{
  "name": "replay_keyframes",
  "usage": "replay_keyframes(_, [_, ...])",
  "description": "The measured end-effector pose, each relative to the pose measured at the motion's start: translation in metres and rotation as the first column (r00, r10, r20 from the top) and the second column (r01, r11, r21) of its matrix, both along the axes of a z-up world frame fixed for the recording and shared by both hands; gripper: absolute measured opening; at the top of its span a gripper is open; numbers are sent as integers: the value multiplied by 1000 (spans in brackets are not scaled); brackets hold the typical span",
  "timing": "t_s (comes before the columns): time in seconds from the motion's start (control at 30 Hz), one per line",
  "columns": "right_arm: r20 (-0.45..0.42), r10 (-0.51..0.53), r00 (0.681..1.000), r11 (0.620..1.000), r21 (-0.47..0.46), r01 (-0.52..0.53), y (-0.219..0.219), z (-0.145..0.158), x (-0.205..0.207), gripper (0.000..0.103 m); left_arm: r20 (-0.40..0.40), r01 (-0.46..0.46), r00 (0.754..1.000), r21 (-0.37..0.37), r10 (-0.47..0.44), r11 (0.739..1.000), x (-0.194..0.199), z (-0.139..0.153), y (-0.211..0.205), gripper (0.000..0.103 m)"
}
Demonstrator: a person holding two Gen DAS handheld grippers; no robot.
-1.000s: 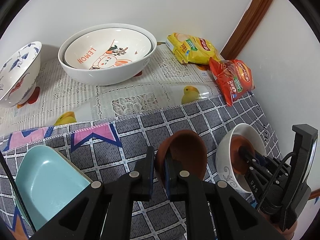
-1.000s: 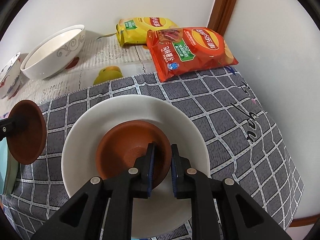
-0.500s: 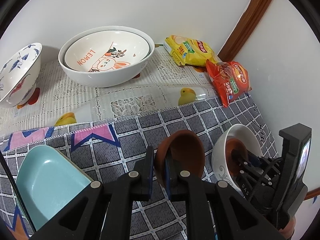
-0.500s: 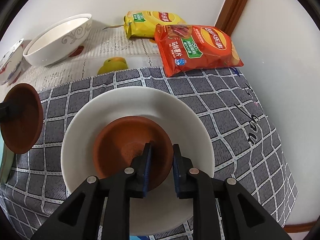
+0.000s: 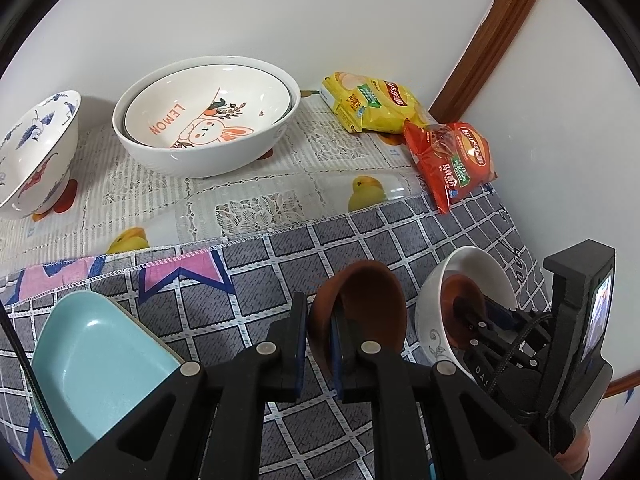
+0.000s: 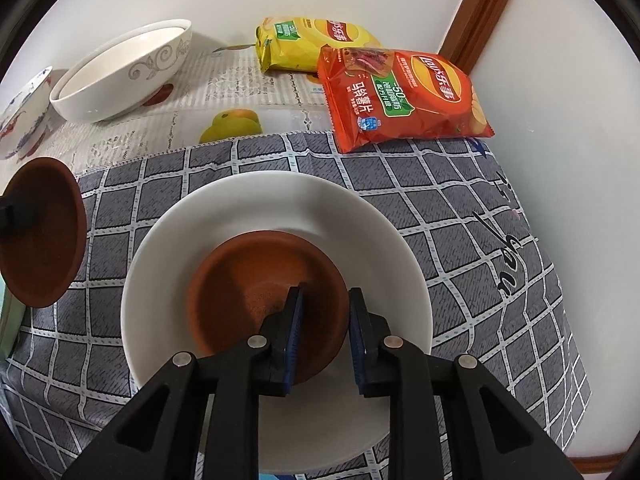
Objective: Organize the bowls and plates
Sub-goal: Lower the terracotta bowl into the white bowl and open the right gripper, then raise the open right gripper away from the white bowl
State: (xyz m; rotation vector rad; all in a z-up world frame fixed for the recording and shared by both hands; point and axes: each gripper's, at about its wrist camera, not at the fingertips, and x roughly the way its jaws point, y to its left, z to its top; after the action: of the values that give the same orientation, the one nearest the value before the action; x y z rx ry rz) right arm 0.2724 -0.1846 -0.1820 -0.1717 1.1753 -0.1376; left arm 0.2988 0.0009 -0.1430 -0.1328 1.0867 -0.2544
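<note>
The right hand-held gripper [image 6: 322, 334] has just been easing its jaws apart around the rim of a brown clay bowl [image 6: 256, 292], which sits nested in the white bowl [image 6: 276, 208] on the grey checked cloth [image 6: 460, 216] of the tabletop, apparently to leave it there as the base of a stack. The left hand-held gripper [image 5: 318, 344] is clamped on the rim of a second brown bowl [image 5: 360, 312] (matte, unglazed-looking terracotta), held tilted beside it, likely waiting to go in next.

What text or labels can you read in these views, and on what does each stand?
"LEMON": inside the rabbit bowl.
"-50%": green patch on the red chip bag.
Cursive black lettering on the grey checked cloth: not readable.
Yellow chip bag: logo and print too small.
Other print on the red bag: blurred.
</note>
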Motion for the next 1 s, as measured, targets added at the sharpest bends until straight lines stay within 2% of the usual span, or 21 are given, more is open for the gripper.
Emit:
replay_keyframes(0.2, [3,0,1000,1000,21,0,1,3,-3,26,12,0,1000,1,0,1000,-3,4,-2,11])
replay_keyframes(0.33, [18,-10,1000,1000,30,9,2,8,-7,32,21,21,1000,1,-21,1000,-7,7,-8,11])
replay_keyframes(0.47, [29,-26,999,998,59,25,-2,18,-15,32,31,34,999,2,-34,999,-10,11,-11,11])
replay_keyframes(0.63, [52,-35,998,994,103,30,-9,35,-29,32,46,45,998,16,-45,999,-16,15,-18,11])
replay_keyframes(0.87, [96,-53,994,994,104,43,-24,66,-54,32,85,68,994,42,-71,997,-32,27,-36,11])
replay_keyframes(1.0, [113,-87,990,991,110,74,-39,80,-66,33,81,79,993,42,-82,996,-39,32,-45,11])
